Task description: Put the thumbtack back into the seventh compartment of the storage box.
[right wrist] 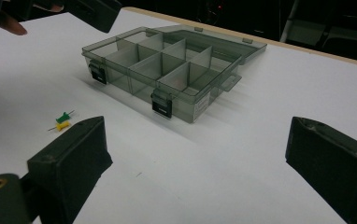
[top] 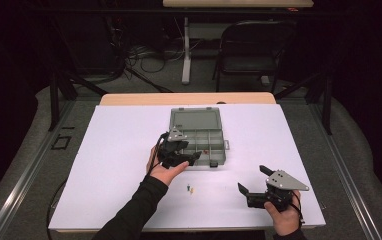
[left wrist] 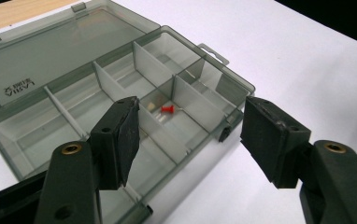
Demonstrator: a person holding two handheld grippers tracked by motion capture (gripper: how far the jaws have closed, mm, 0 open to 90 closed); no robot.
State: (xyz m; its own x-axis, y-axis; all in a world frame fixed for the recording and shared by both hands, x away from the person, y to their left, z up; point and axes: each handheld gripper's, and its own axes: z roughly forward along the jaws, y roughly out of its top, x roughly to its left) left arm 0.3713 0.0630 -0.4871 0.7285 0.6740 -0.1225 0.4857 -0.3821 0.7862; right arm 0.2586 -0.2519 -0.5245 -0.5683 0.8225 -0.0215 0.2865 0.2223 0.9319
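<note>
One red pushpin (left wrist: pixel 167 110) lies in a compartment of the open organiser box (top: pixel 197 136); green pushpin (right wrist: pixel 63 116) and yellow pushpin (right wrist: pixel 62 125) wait on the worktop (top: pixel 109 165). Left gripper (left wrist: pixel 190 135) and right gripper (right wrist: pixel 195 163) jaws gape wide, empty.

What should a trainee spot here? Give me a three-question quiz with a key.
1. True or false: the red pin lies inside a compartment of the box.
2. Which pins lie on the table outside the box?
A. green pin and yellow pin
B. two red
C. blue and white
3. Fill in: the box lid is ____.

Key
1. True.
2. A; they lie side by side in front of the box.
3. Open, laid back flat. Both the left hand-held gripper and the right hand-held gripper stand open and hold nothing.
</note>
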